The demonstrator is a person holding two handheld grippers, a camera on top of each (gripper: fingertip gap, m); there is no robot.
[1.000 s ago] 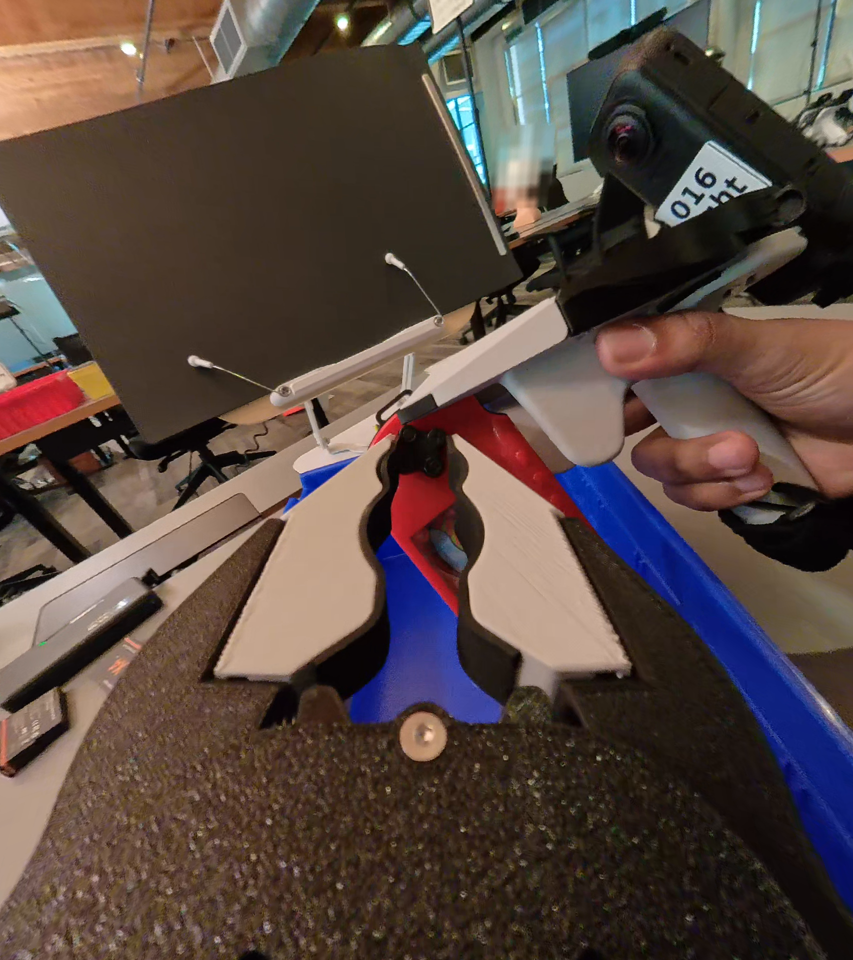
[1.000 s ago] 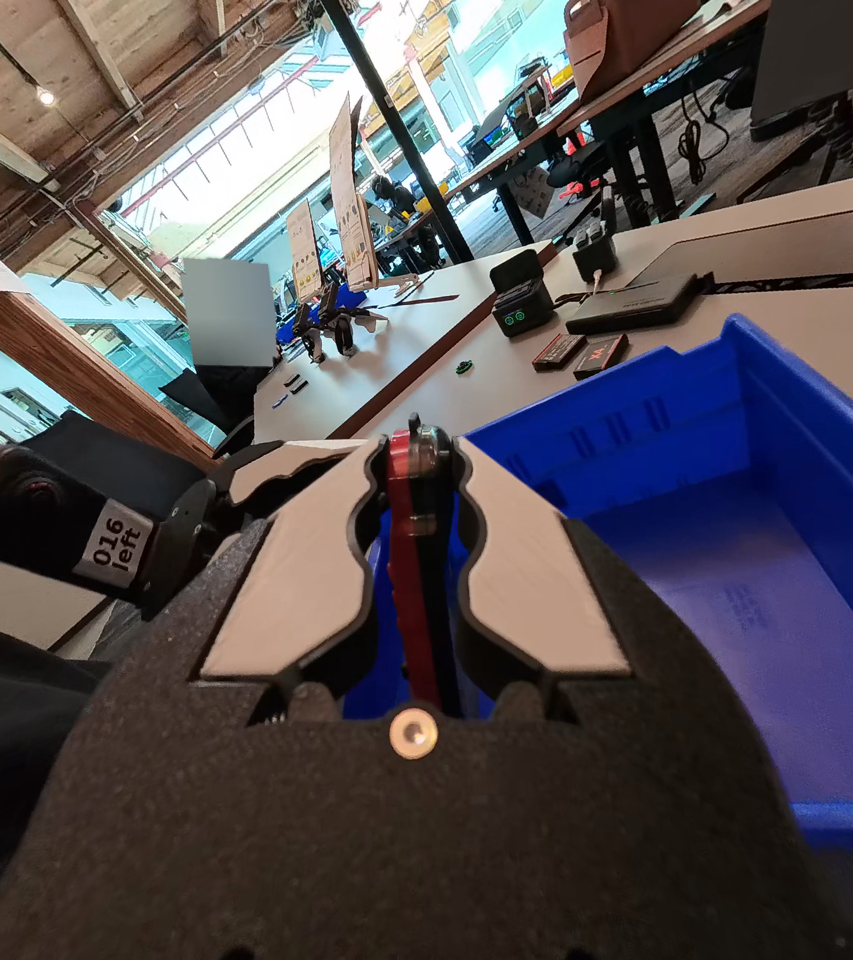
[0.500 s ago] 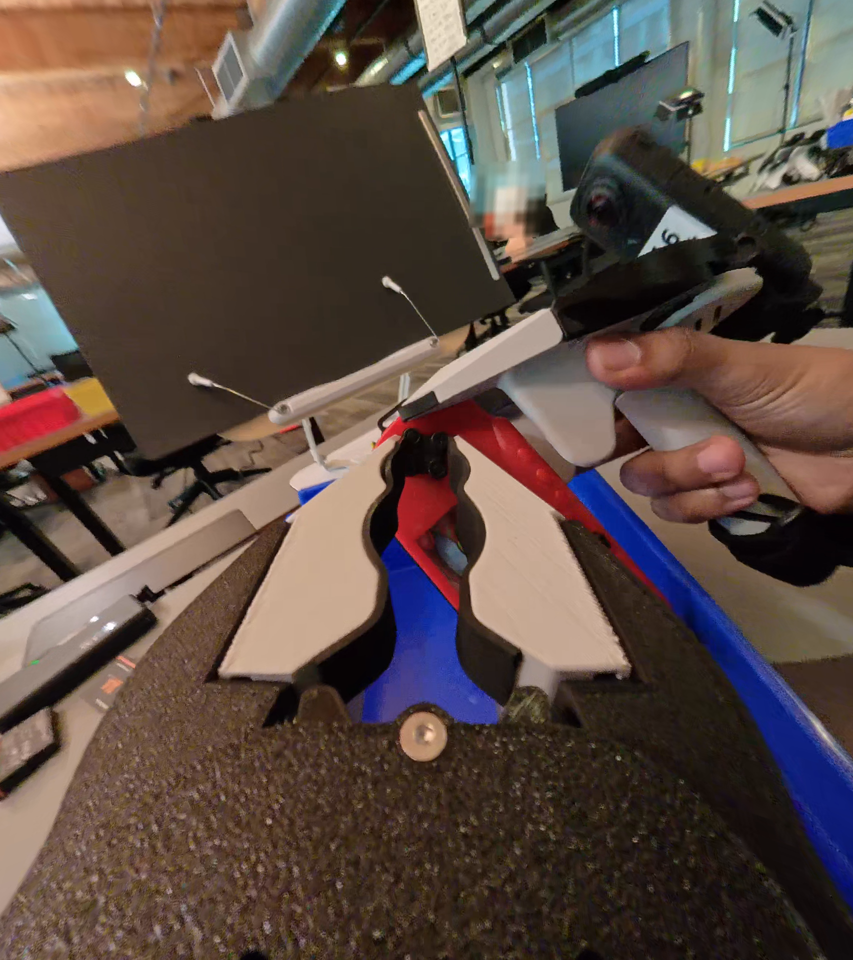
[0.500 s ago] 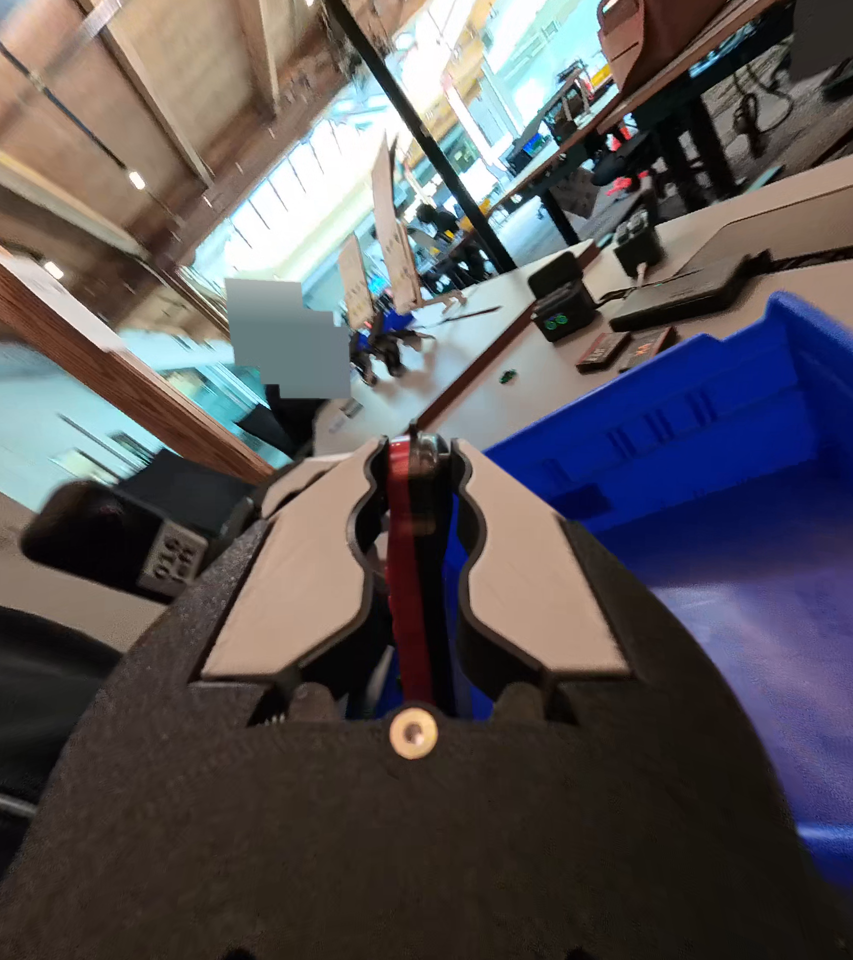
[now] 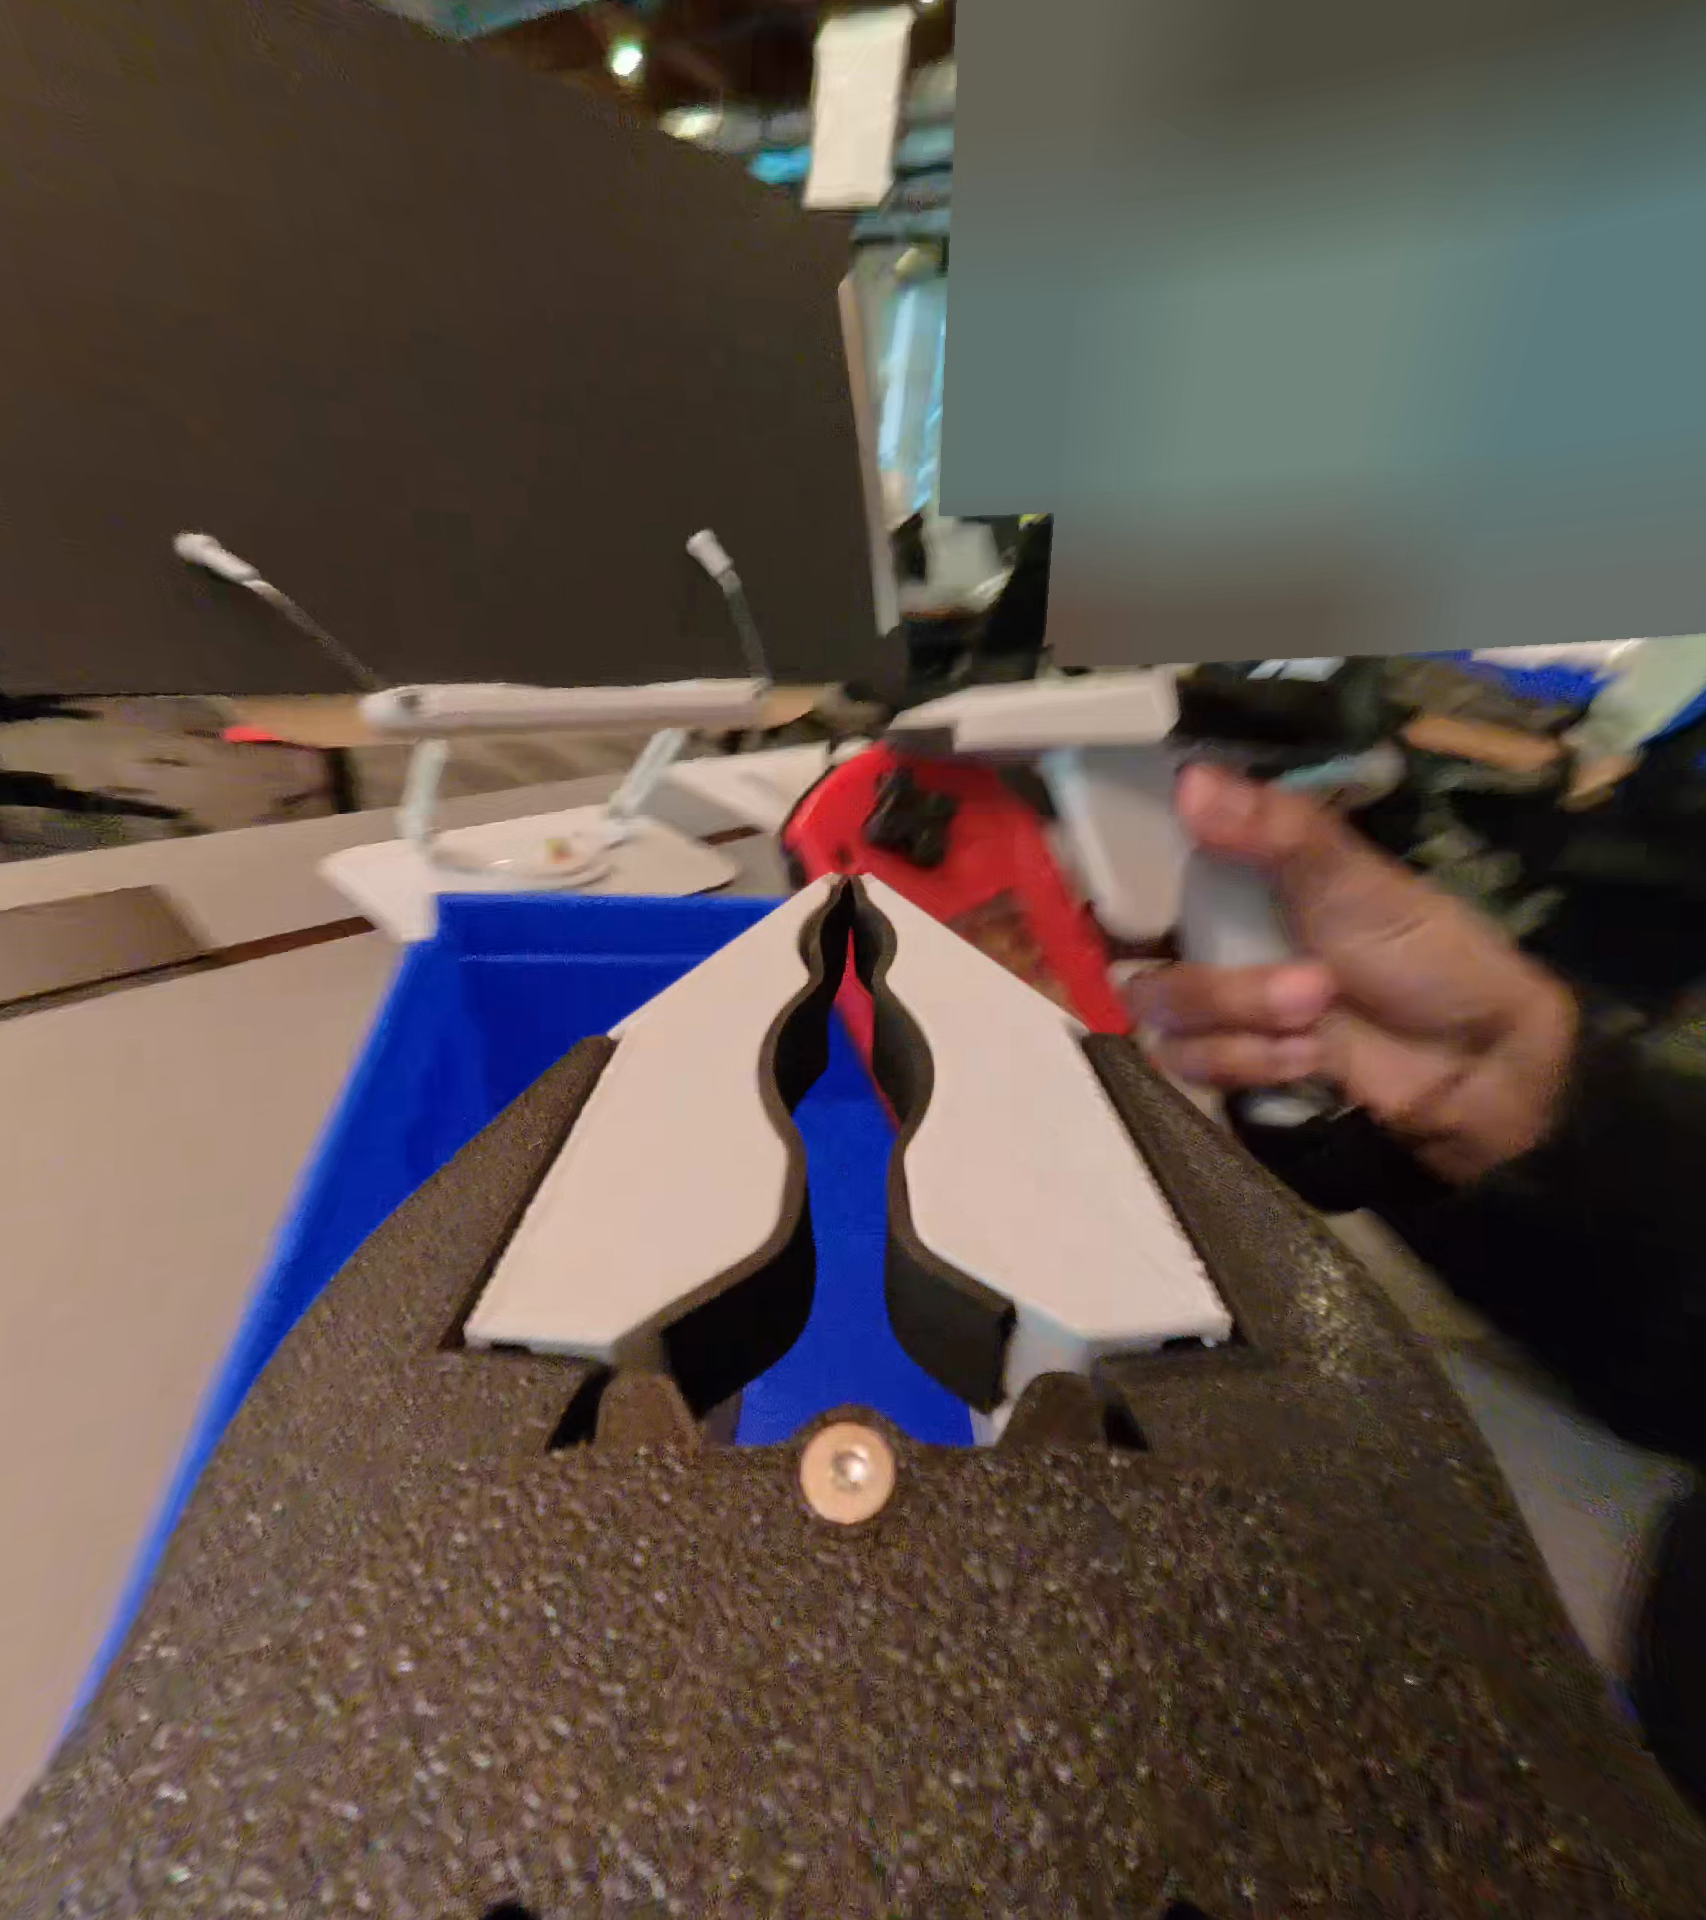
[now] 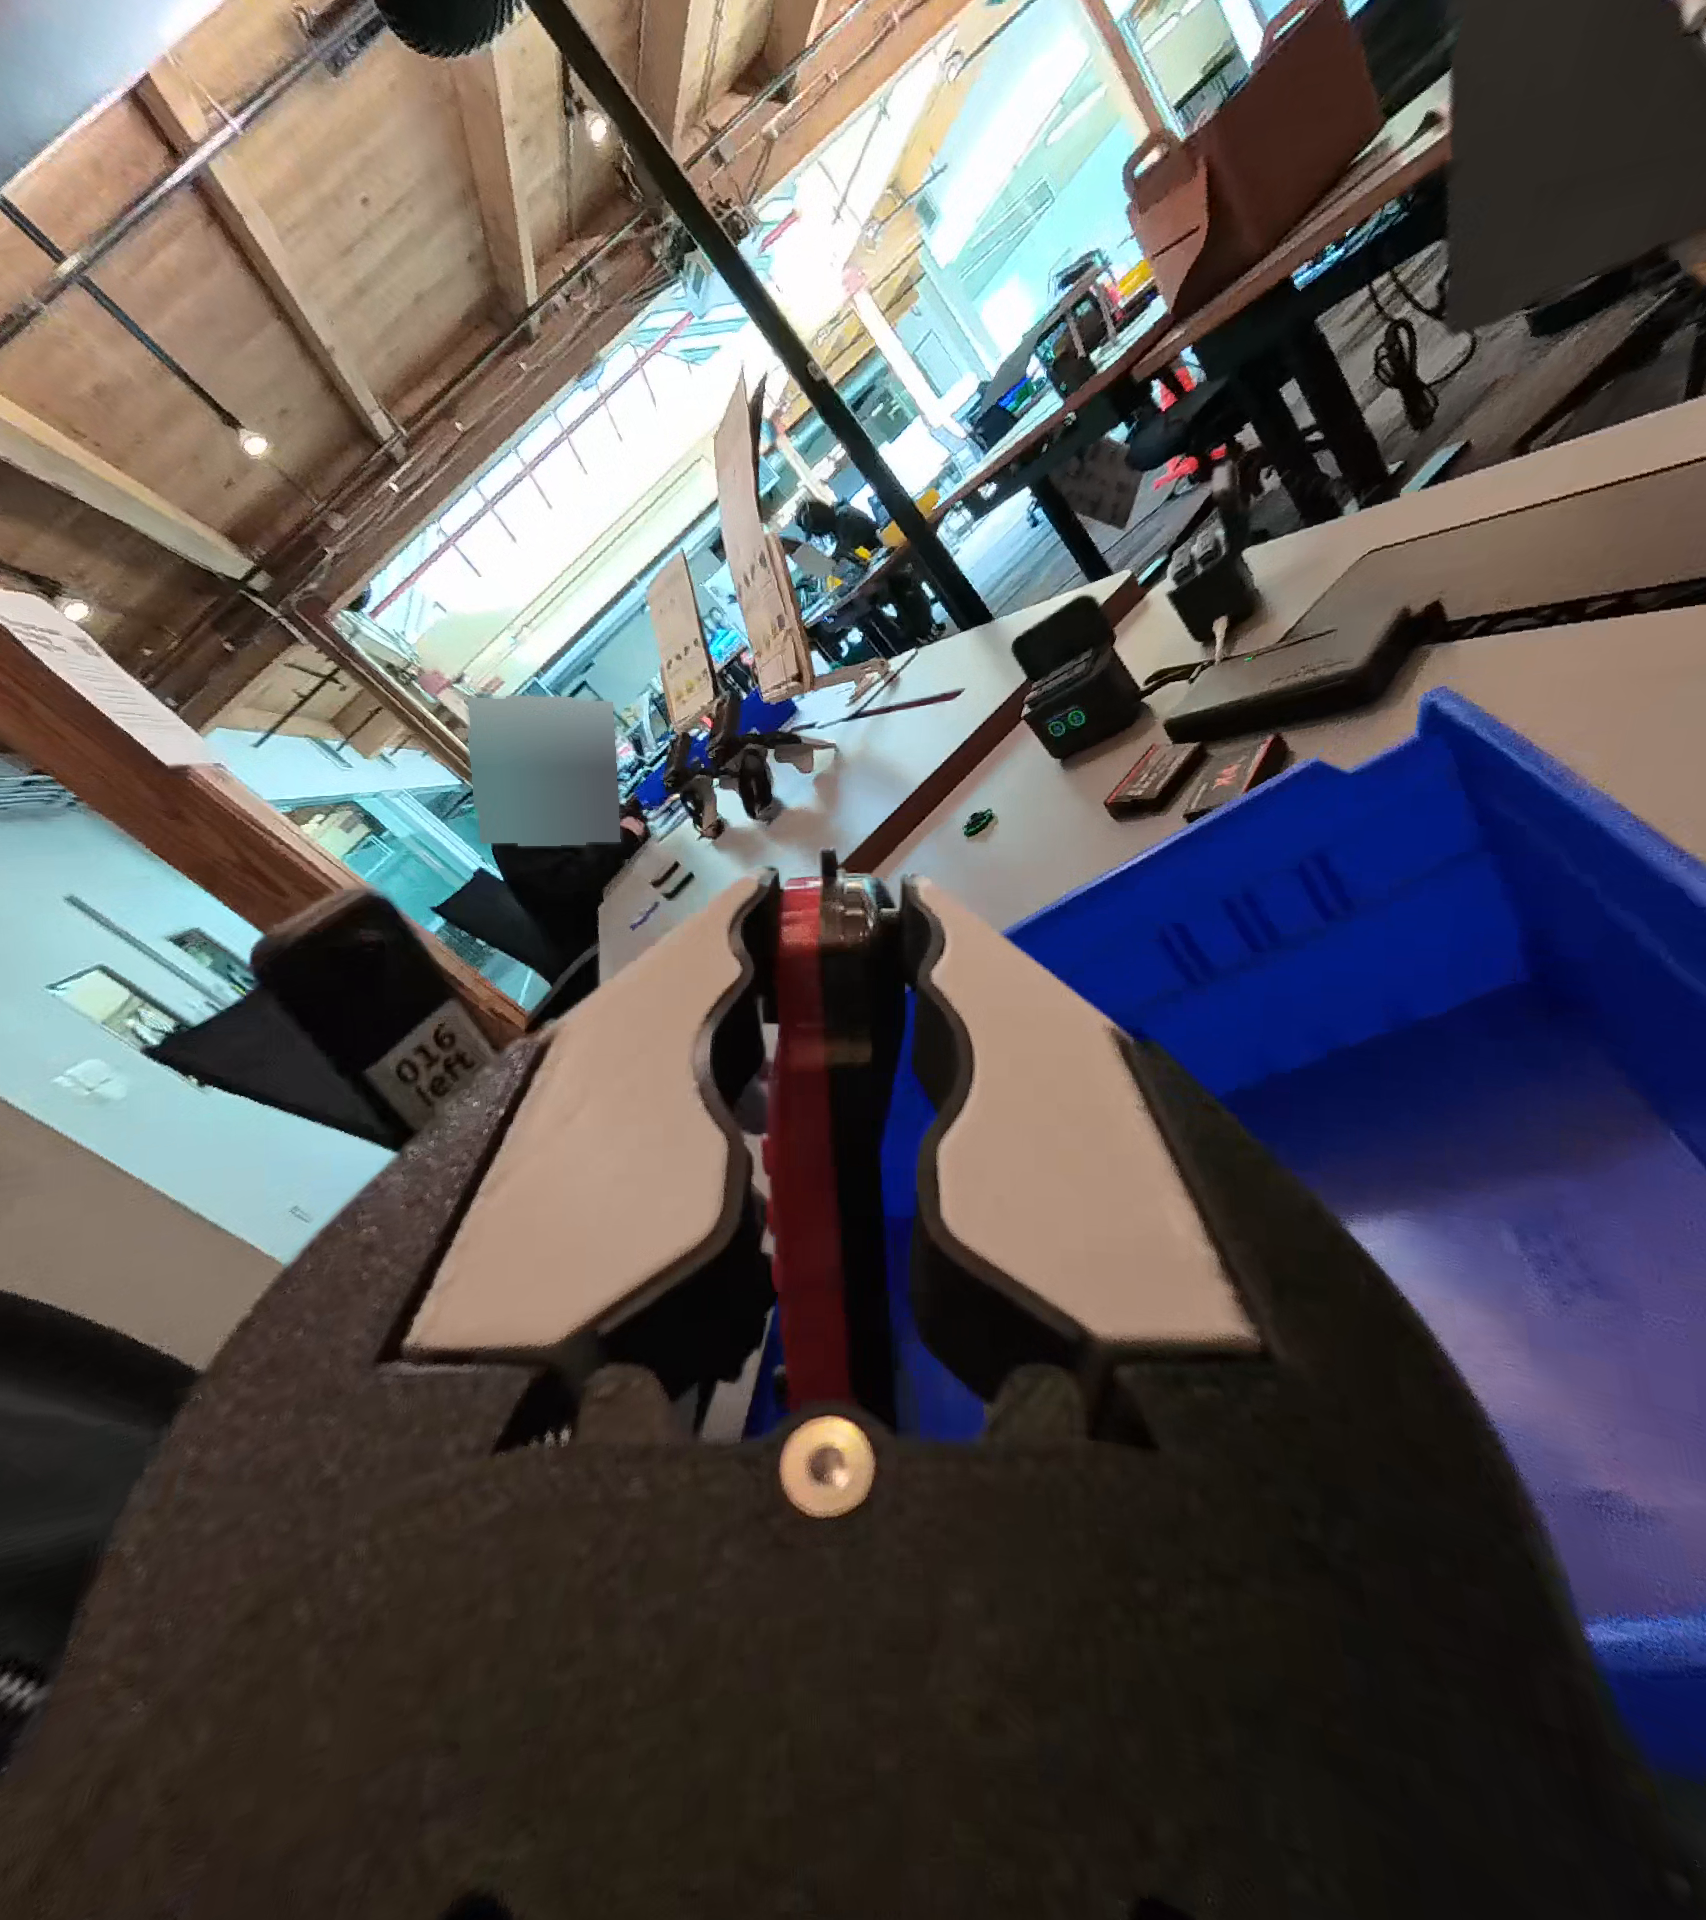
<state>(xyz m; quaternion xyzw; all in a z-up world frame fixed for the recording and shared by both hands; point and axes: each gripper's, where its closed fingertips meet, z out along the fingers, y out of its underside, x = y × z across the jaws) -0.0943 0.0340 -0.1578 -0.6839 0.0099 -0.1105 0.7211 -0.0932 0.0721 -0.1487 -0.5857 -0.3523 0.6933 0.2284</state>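
Grey desk, blue bin (image 6: 1368, 935); left tool (image 5: 850, 884) pressed together, right tool (image 6: 833, 883) pinching red-black tool (image 6: 813, 1164).

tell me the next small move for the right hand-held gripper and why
Probably lower it a little toward the blue bin floor. The right hand-held gripper is shut on a red and black tool held above the bin's inside, while the left hand-held gripper is shut on nothing, clear of the tool.
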